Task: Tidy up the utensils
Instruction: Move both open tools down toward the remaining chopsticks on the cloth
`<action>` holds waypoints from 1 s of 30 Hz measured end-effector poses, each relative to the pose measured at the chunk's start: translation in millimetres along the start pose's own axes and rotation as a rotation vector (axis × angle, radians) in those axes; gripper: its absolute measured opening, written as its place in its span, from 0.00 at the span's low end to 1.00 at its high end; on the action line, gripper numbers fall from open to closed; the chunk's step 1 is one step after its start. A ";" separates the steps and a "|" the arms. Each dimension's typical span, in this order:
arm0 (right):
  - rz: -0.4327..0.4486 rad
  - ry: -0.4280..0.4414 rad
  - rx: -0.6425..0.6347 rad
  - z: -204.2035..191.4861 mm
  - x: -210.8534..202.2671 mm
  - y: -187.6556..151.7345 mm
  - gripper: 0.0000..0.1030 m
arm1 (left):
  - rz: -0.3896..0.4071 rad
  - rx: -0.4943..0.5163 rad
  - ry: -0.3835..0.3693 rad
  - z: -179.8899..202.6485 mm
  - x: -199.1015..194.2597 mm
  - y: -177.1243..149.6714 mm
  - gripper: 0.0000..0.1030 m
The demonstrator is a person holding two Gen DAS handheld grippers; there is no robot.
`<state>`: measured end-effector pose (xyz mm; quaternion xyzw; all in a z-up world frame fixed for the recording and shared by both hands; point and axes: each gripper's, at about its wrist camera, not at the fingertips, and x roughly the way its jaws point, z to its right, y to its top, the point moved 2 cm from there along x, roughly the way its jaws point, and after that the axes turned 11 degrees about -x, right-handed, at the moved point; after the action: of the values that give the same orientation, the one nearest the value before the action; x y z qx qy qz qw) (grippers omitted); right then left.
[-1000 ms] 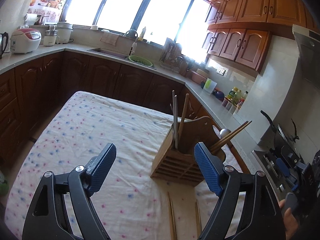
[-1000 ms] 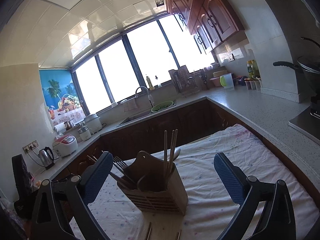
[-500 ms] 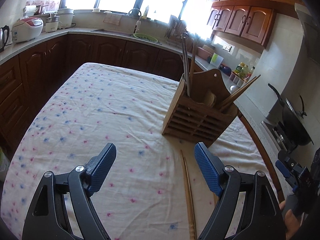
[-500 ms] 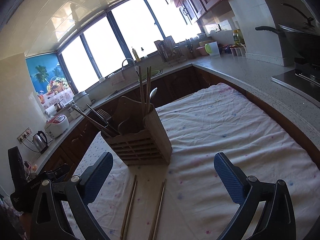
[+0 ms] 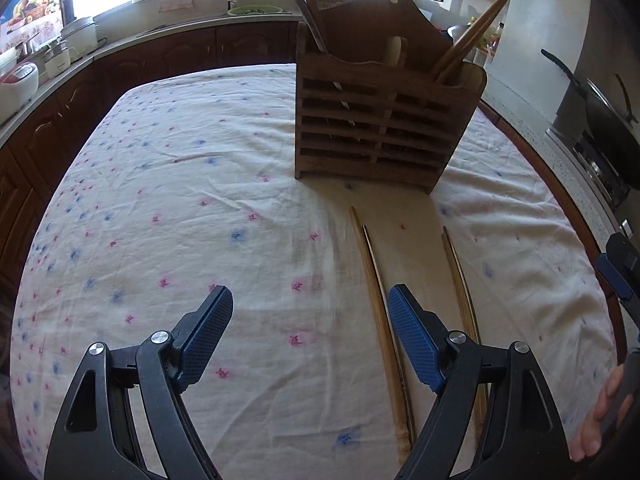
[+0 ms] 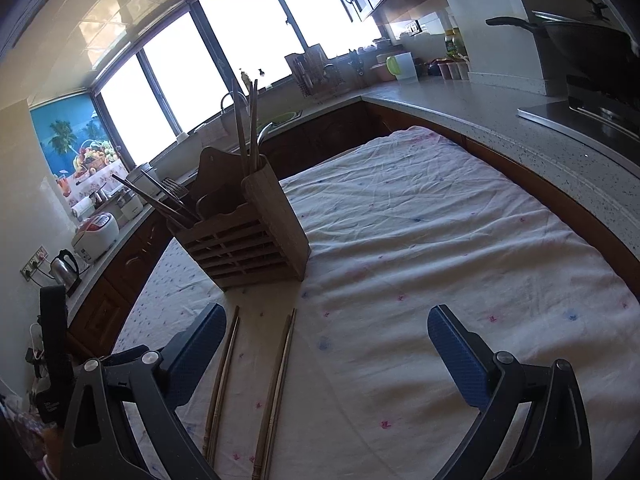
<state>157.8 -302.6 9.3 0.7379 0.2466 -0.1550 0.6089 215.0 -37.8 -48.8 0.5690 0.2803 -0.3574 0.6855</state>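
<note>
Lying beside left claw (image 5: 310, 330): chopsticks (image 5: 376, 300)

Cloth (image 5: 168, 200) left of wooden holder (image 5: 380, 128): bare, free passage. Holder blocks centre-rear. Two chopstick pairs (image 5: 380, 320) (image 5: 464, 292) lie in front, approx. parallel, narrow gap betw. them.
</note>
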 end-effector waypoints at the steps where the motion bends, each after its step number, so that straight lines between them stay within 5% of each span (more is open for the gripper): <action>1: -0.003 0.002 0.002 0.5 0.8 -0.8 0.99 | -0.008 0.007 0.003 2.7 5.4 -0.5 0.76; 7: -0.010 -0.001 0.019 5.7 3.1 -1.7 0.99 | -0.071 0.036 0.012 12.4 34.4 -1.7 0.60; 12: -0.014 -0.003 0.018 7.1 5.5 0.0 0.99 | -0.059 0.058 0.002 16.7 36.8 -3.3 0.59; 16: -0.022 0.011 -0.008 -1.3 11.4 -0.1 0.97 | -0.039 0.133 0.028 18.4 33.5 -11.8 0.45; 18: -0.031 0.030 -0.029 -8.4 15.3 -0.5 0.91 | -0.046 0.136 0.010 12.2 27.5 -15.2 0.34; 21: -0.071 0.074 -0.063 -20.9 26.6 -2.6 0.64 | -0.059 0.133 -0.024 -2.7 19.3 -17.7 0.18; 23: -0.107 0.114 -0.077 -30.6 37.3 -5.1 0.43 | -0.063 0.115 -0.044 -13.2 12.2 -18.1 0.17; 25: -0.144 0.141 -0.108 -42.3 48.5 -7.5 0.31 | -0.069 0.098 -0.037 -22.3 7.4 -18.3 0.16; 30: -0.240 0.165 -0.165 -64.9 78.8 -18.3 0.24 | -0.059 0.031 -0.046 -40.0 -4.6 -15.6 0.16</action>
<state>208.5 -223.1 -33.9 0.6607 0.3939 -0.1449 0.6224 200.6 0.7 -62.0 0.5629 0.2757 -0.3946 0.6719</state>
